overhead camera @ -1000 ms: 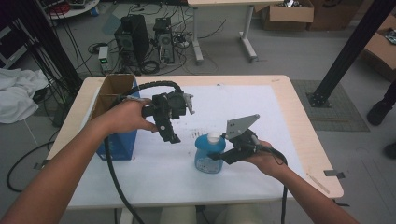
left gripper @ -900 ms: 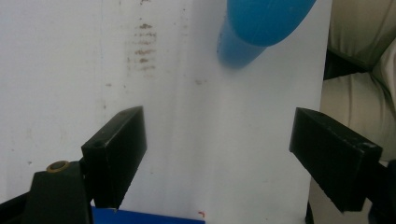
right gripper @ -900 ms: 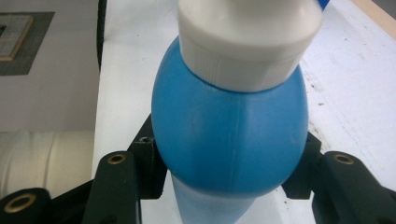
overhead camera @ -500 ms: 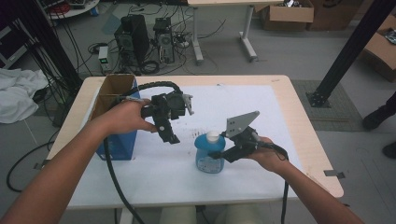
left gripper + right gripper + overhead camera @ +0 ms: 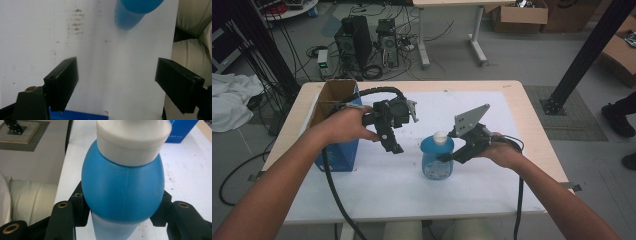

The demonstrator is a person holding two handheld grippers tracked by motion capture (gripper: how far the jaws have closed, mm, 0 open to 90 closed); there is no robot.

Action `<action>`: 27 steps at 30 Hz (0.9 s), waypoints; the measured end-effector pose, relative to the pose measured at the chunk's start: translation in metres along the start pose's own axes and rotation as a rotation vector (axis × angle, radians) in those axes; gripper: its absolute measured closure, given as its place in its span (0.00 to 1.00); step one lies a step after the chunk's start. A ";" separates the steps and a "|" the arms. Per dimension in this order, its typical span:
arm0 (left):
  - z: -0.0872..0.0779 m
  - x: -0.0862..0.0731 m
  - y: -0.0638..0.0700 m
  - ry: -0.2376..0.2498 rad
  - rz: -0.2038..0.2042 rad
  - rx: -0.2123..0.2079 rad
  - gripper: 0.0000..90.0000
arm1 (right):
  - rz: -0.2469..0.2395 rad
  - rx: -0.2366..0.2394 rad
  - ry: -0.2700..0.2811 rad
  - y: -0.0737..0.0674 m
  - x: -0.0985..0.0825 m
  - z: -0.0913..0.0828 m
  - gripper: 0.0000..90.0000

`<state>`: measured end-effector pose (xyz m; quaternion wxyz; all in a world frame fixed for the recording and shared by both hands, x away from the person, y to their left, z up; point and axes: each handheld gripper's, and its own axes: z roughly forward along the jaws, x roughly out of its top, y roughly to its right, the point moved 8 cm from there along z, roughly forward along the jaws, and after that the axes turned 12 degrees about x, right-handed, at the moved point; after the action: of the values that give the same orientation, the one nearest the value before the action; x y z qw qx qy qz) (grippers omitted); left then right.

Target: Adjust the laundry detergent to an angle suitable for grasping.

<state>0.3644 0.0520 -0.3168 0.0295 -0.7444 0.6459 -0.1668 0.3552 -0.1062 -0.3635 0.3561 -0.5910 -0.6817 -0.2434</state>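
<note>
Right gripper (image 5: 447,156): jaws clamped on the blue bottle, one pad on each flank of its rounded shoulder, as the right gripper view shows; grey three-cornered plate on top, cable trailing toward the table's near edge.
Blue bottle (image 5: 437,159): upright, white cap (image 5: 440,137) on top, held near the middle of the white sheet; in the right gripper view (image 5: 122,187) its body bulges between the jaws; whether its base touches the sheet I cannot tell.
Left gripper (image 5: 393,145): jaws spread wide, nothing between them; held above the sheet, left of the bottle and apart from it, pointing down.
Left gripper view: white sheet between the jaws, the bottle's lower part (image 5: 130,18) at the top edge.
White sheet (image 5: 377,180): covers most of the table top, faint smudges.
Table (image 5: 532,120): pale wood edge around the sheet.
Blue carton (image 5: 337,155): open top, brown inside, standing at the left edge, just beside the left forearm.
Floor beyond: computer towers (image 5: 369,42), tangled cables, cardboard boxes (image 5: 517,15).
</note>
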 end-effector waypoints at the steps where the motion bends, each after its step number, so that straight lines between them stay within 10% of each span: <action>1: 0.000 0.000 0.000 -0.003 0.000 0.000 0.22 | 0.000 0.000 0.000 0.000 0.000 0.000 0.51; 27: 0.005 -0.004 -0.006 -0.038 -0.030 -0.009 0.22 | -0.092 0.104 -0.005 0.035 -0.002 0.004 0.51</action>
<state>0.3709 0.0562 -0.3208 0.0361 -0.7572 0.6346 -0.1501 0.3883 -0.0979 -0.3709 0.3730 -0.5405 -0.7207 -0.2222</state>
